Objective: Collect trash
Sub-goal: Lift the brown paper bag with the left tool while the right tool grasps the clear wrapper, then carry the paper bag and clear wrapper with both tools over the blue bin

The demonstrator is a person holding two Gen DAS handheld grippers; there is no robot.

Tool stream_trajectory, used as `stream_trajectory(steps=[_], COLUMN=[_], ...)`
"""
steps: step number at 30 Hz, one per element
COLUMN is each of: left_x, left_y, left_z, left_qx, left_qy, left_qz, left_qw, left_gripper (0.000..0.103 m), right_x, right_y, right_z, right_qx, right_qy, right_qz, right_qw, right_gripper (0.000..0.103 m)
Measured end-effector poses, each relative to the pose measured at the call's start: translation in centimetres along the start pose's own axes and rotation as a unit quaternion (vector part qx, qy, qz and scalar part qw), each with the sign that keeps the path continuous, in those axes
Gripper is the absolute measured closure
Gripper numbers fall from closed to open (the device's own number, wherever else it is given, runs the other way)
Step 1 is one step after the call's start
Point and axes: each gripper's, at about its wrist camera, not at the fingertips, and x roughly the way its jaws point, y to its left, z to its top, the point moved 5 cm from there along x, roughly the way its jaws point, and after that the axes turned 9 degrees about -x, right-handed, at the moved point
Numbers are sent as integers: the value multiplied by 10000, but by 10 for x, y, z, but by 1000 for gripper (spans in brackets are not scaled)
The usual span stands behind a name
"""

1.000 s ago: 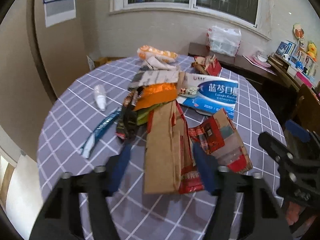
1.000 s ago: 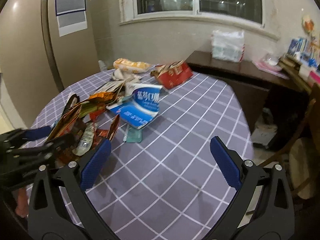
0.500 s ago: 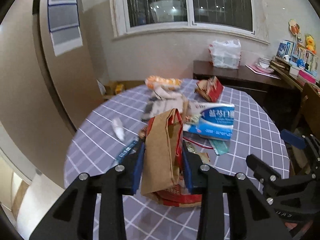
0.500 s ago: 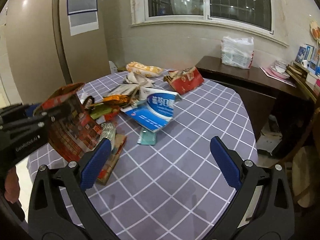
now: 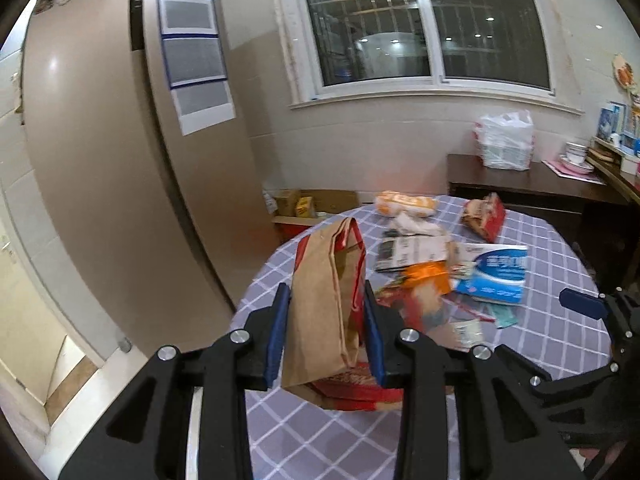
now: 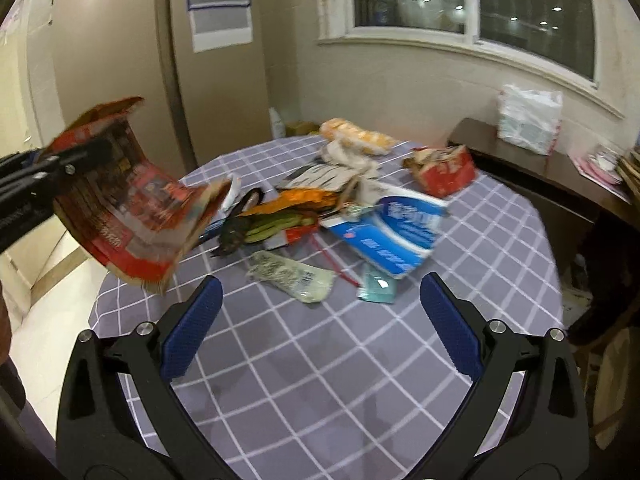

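My left gripper is shut on a brown and red paper bag and holds it in the air above the near left edge of the round table. The bag also shows in the right wrist view, held at the left. My right gripper is open and empty above the table's near side. A pile of trash lies in the middle of the table: a blue and white packet, an orange wrapper, a clear plastic wrapper and a small teal packet.
A red torn box and an orange bread bag lie at the table's far side. A dark sideboard with a white plastic bag stands behind. A fridge stands at the left. Cardboard boxes sit on the floor.
My left gripper closed on the paper bag and lifted it off the table, up and to the left. A clear wrapper that lay under it now shows. The right gripper stayed open.
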Motion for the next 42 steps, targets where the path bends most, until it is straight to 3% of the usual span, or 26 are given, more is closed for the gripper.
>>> stream_trajectory(steps=[11, 15, 18, 24, 28, 29, 30, 31, 32, 42], left_x=[24, 34, 38, 46, 46, 45, 44, 42, 42, 29], left_y=[78, 101, 113, 124, 126, 126, 127, 128, 128, 139], left_z=[-24, -33, -39, -47, -51, -52, -53, -54, -54, -59], left_qx=[-530, -719, -811, -934, -997, -1000, -1007, -1022, -1033, -1125], left_qy=[375, 540, 611, 719, 733, 732, 728, 722, 718, 661], left_qz=[505, 646, 666, 663, 630, 624, 620, 625, 627, 709], left_qw=[9966, 9938, 9926, 9908, 9903, 9903, 9903, 9902, 9901, 9889], left_gripper=[69, 69, 69, 69, 69, 69, 69, 69, 69, 69], right_x=[68, 92, 111, 106, 102, 100, 99, 99, 99, 85], right_y=[24, 27, 24, 25, 25, 26, 28, 28, 29, 37], right_z=[6, 5, -2, 2, 3, 5, 6, 5, 5, 8], right_qx=[-261, -309, -183, -299, -276, -264, -201, -71, -62, -23], right_qy=[744, 980, 1457, 1396, 1382, 1369, 1373, 1458, 1466, 1382], right_qz=[268, 98, 142, 188, 159, 192, 363, 498, 525, 634], right_qw=[9965, 9947, 9891, 9896, 9899, 9901, 9897, 9880, 9878, 9884], right_gripper=[6, 6, 8, 39, 54, 71, 82, 83, 91, 96])
